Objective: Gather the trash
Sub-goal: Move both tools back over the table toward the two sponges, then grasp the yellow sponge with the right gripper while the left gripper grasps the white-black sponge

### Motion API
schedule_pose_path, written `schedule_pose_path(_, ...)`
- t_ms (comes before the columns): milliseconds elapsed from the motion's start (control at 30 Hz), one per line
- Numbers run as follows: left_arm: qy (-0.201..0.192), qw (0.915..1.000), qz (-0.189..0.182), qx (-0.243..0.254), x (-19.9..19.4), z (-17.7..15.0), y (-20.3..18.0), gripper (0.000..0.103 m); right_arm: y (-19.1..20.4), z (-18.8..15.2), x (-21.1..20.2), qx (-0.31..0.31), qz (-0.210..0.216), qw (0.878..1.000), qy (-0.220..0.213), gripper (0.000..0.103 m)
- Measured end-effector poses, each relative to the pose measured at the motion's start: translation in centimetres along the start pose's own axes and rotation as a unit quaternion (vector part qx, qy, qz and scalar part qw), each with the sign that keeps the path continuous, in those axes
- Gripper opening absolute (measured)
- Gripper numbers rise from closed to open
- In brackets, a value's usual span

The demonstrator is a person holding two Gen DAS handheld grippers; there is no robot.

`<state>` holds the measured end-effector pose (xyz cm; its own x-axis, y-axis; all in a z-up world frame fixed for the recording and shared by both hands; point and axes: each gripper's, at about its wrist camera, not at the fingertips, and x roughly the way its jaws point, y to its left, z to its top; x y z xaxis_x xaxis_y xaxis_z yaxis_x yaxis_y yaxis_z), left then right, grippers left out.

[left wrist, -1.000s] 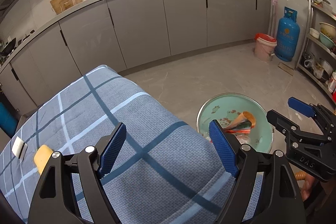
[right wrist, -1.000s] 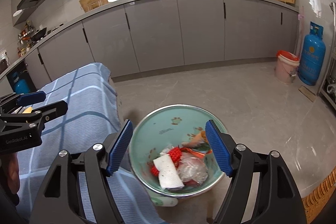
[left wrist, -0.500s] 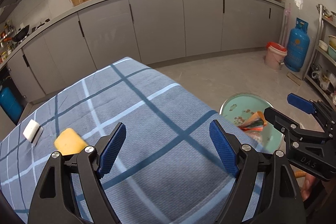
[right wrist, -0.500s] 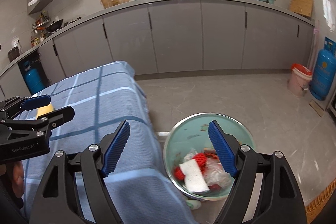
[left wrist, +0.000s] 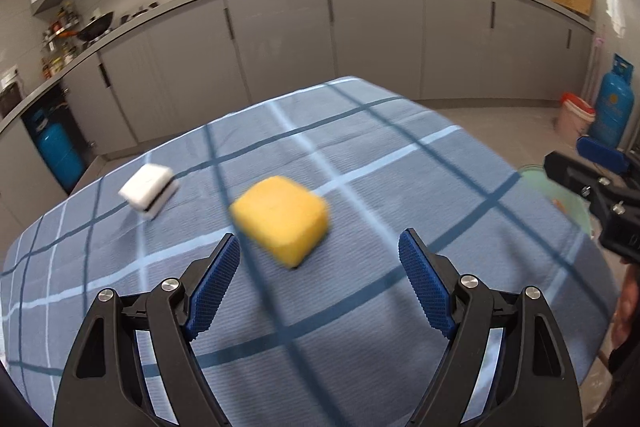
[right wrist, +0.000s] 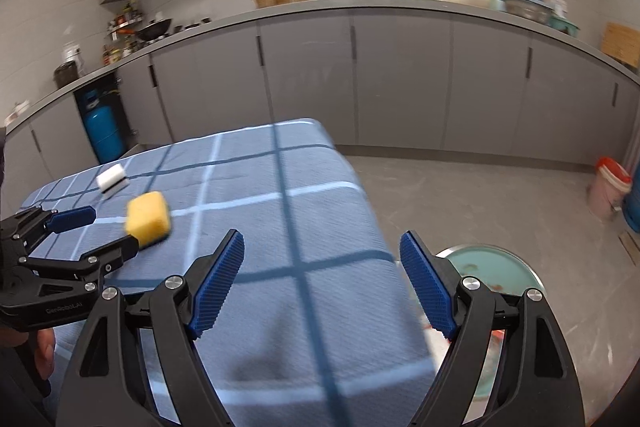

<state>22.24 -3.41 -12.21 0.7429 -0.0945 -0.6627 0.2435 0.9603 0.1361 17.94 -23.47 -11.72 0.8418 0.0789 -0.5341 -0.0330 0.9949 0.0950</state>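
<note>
Left wrist: left tool (left wrist: 320, 287) wide open, empty, over soft yellow sponge block (left wrist: 282, 219) on checked woven cloth (left wrist: 400, 163).

Bare cloth (left wrist: 400, 195) right of yellow sponge (left wrist: 282, 223), white block (left wrist: 149, 190).

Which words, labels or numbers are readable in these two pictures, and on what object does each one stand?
"GenRobot.AI": white print on the black body of the left gripper, seen in the right wrist view.
Marking on the right gripper: cut off at the picture's edge, unreadable.
Printing on the blue gas cylinder: too blurred to read.
Nothing else carries readable text.
</note>
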Motion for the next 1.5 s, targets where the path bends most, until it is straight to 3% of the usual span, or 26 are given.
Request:
schedule_pose_path(100, 0.008, 0.9995, 0.022, -0.02, 0.2, -0.9, 3.1, 0.081, 2.5, 0.7, 0.8, -0.019, 0.018, 1.0, 0.001, 0.081)
schedule_pose_path(167, 0.013, 0.9986, 0.04, -0.031, 0.4, -1.4, 5.1, 0.086, 4.0, 1.0, 1.2, -0.029, 0.028, 0.999, 0.001, 0.089)
schedule_pose_path(367, 0.023, 0.9946, 0.077, -0.065, 0.8, -2.2, 10.2, 0.087, 8.8, 1.9, 3.3, -0.061, 0.064, 0.996, 0.015, 0.089)
schedule_pose_path(500, 0.029, 0.9899, 0.1, -0.096, 1.1, -2.8, 13.7, 0.093, 11.8, 2.4, 5.5, -0.086, 0.084, 0.992, 0.036, 0.09)
schedule_pose_path(867, 0.046, 0.9826, 0.118, -0.136, 2.6, -3.0, 18.1, 0.095, 15.6, 1.3, 12.0, -0.108, 0.098, 0.984, 0.106, 0.094)
schedule_pose_path(900, 0.045, 0.9826, 0.117, -0.137, 2.8, -2.7, 18.1, 0.095, 15.6, 1.1, 12.5, -0.105, 0.1, 0.983, 0.117, 0.092)
schedule_pose_path(933, 0.043, 0.9826, 0.114, -0.14, 3.1, -2.4, 18.2, 0.095, 15.6, 1.1, 12.7, -0.102, 0.103, 0.982, 0.124, 0.082)
schedule_pose_path(967, 0.042, 0.9827, 0.112, -0.141, 3.3, -2.1, 18.2, 0.095, 15.5, 1.1, 13.0, -0.098, 0.11, 0.981, 0.128, 0.062)
schedule_pose_path(1000, 0.04, 0.9829, 0.11, -0.143, 3.6, -1.8, 18.2, 0.095, 15.4, 1.2, 13.1, -0.095, 0.115, 0.98, 0.132, 0.054)
schedule_pose_path(1233, 0.018, 0.9866, 0.098, -0.129, 6.4, 1.3, 17.4, 0.095, 14.2, 1.4, 11.9, -0.081, 0.085, 0.988, 0.099, 0.051)
schedule_pose_path(1500, 0.043, 0.9873, 0.099, -0.117, 10.9, 2.4, 17.5, 0.095, 13.6, 1.5, 12.1, -0.069, 0.09, 0.988, 0.103, 0.051)
